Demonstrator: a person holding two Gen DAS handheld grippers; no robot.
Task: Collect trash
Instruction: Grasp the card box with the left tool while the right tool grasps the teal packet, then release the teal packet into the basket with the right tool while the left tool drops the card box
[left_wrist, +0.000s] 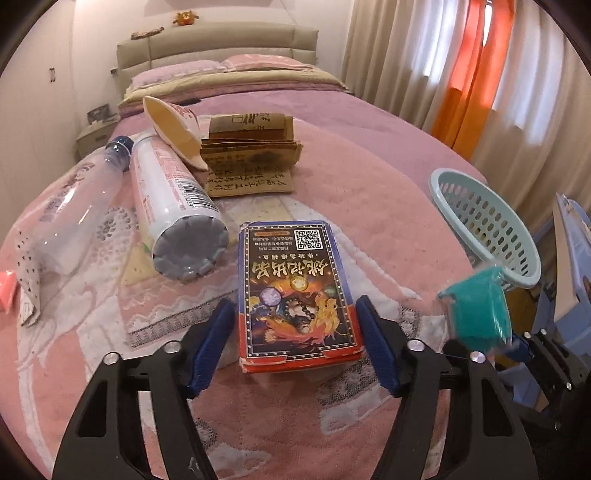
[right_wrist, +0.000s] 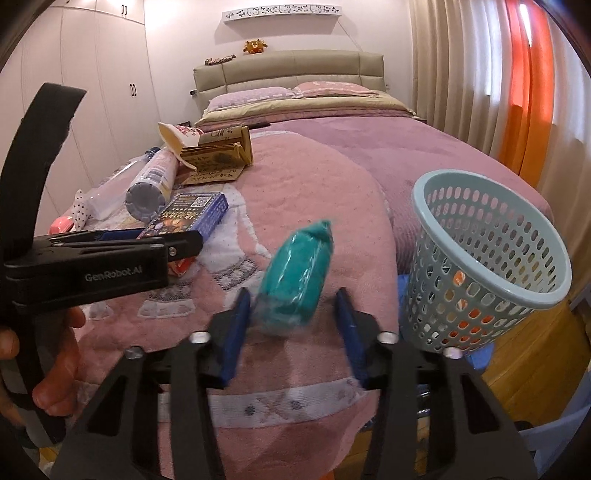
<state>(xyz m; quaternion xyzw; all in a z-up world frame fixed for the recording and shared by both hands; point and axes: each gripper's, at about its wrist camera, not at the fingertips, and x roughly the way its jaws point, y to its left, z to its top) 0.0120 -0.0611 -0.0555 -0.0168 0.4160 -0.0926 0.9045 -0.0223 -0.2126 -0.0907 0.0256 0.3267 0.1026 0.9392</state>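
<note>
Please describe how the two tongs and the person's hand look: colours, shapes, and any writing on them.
Both tongs have black, skeleton-like plastic arms with triangular cut-outs, silver round bolts and flat blue ribbed pads: left tongs, right tongs. The left one's side shows grey "GenRobot.AI" lettering. The bare hand has no glove or sleeve visible. No cables are visible.

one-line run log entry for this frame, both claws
left claw: open, straddling card box on bed | right claw: open, blurred teal packet between fingers, contact unclear | basket: right of packet

Soft daylight through glowing curtains (left_wrist: 476, 74) (right side), fisheye-bent dark edges, motion-blurred teal packet (right_wrist: 295, 280).
</note>
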